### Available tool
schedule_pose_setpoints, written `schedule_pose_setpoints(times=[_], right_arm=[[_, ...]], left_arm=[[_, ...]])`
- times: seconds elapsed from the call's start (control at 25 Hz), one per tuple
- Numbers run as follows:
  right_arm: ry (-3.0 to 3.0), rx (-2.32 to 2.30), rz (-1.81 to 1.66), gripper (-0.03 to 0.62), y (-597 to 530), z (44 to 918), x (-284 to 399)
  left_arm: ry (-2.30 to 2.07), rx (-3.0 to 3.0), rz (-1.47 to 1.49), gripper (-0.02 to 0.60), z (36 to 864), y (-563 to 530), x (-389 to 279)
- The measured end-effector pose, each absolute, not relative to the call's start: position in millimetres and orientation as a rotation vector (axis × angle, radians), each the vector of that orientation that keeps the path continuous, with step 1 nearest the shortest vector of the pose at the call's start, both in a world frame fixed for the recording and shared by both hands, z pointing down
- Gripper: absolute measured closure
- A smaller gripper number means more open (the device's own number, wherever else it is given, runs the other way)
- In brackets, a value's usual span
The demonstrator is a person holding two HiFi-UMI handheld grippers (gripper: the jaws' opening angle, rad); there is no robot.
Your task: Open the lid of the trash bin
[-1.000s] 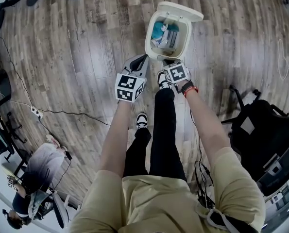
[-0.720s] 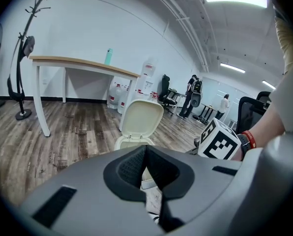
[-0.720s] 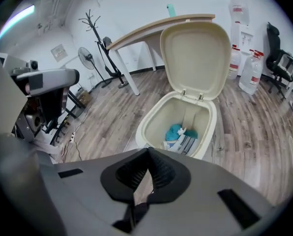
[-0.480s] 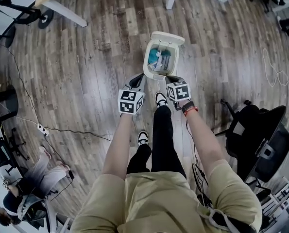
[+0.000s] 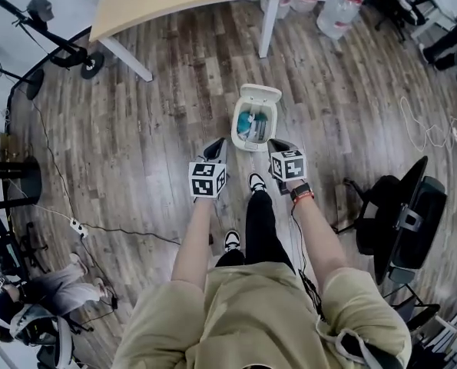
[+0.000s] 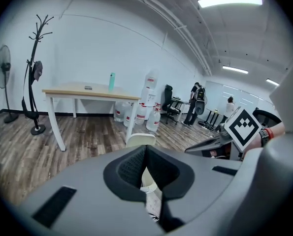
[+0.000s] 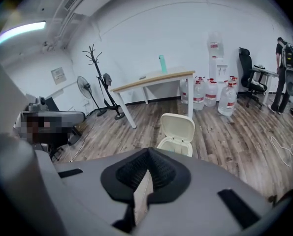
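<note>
Trash bin (image 5: 236, 129) stands lid-up, untouched, just ahead of closed fingers (image 5: 216, 149).

No word, brand or number could be read. The white cubes on the left gripper (image 5: 218, 144) and right gripper (image 5: 277, 145) bore only black square block patterns (image 5: 205, 181), no letters. Red labels on the clear plastic water bottles (image 7: 228, 98) and a small notice (image 7: 57, 75) on the white wall (image 7: 136, 38) were too small to make out
</note>
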State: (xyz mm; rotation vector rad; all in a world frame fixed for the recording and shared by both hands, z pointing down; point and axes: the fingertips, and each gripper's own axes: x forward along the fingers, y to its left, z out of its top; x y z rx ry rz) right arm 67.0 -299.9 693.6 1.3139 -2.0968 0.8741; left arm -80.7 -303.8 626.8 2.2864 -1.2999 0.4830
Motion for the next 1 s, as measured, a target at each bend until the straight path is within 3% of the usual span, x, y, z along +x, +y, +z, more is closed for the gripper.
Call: schedule_pose_setpoints(times=[1.0], right_arm=[[-2.353,1.798,0.45,0.582,-119,410,63]], left_arm=[[-1.458,2.543,0.171,0.558,396,-123,-111]])
